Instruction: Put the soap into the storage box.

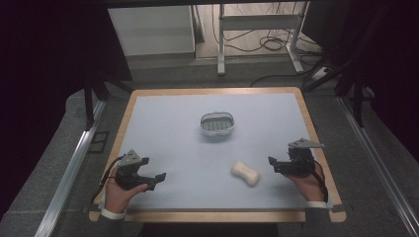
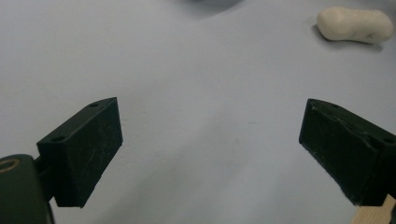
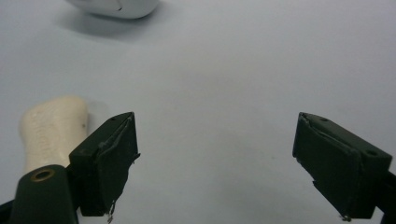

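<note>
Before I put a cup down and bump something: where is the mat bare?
Bare: left half between left gripper and soap dish, and the far corners. Crowded: near right, where the soap bar lies close to the right gripper.

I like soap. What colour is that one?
Cream-white soap, clearest in the left gripper view.

In the right gripper view, the white basket (image 3: 114, 7) is cut off by the top edge, and the cream soap bar (image 3: 51, 130) sits partly hidden behind the right claw's (image 3: 215, 163) jaw. In the left gripper view, the soap's markings are too blurred to read.
</note>
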Tool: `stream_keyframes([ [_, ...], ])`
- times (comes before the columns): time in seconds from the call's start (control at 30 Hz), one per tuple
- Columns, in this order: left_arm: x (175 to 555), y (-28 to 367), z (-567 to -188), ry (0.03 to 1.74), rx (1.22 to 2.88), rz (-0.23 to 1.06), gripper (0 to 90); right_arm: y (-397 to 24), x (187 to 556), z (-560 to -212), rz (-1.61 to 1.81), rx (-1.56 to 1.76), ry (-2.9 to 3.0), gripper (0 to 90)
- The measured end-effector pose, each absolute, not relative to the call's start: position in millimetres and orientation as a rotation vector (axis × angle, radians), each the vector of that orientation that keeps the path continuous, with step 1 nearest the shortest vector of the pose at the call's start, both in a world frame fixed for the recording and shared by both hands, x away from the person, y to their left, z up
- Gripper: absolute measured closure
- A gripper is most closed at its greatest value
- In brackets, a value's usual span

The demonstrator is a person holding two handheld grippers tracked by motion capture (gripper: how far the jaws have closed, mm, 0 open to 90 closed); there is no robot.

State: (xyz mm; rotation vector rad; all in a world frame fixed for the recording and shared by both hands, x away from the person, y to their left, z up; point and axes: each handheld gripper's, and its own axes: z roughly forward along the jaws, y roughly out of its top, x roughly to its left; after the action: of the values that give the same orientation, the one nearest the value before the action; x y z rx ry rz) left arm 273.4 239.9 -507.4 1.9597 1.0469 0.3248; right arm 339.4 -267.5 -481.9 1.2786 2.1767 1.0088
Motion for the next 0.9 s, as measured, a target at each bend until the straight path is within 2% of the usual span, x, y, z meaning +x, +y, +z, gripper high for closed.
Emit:
stream_keyframes([
  [0.57,273,240,-507,1.052,1.966,0.325,6.7,-251,342,-459,0.959,1.196,2.313,16.1],
  [0.9,273,239,-508,1.051,1.973,0.316,6.8,-225,344,-448,0.887,1.051,2.408,19.8],
])
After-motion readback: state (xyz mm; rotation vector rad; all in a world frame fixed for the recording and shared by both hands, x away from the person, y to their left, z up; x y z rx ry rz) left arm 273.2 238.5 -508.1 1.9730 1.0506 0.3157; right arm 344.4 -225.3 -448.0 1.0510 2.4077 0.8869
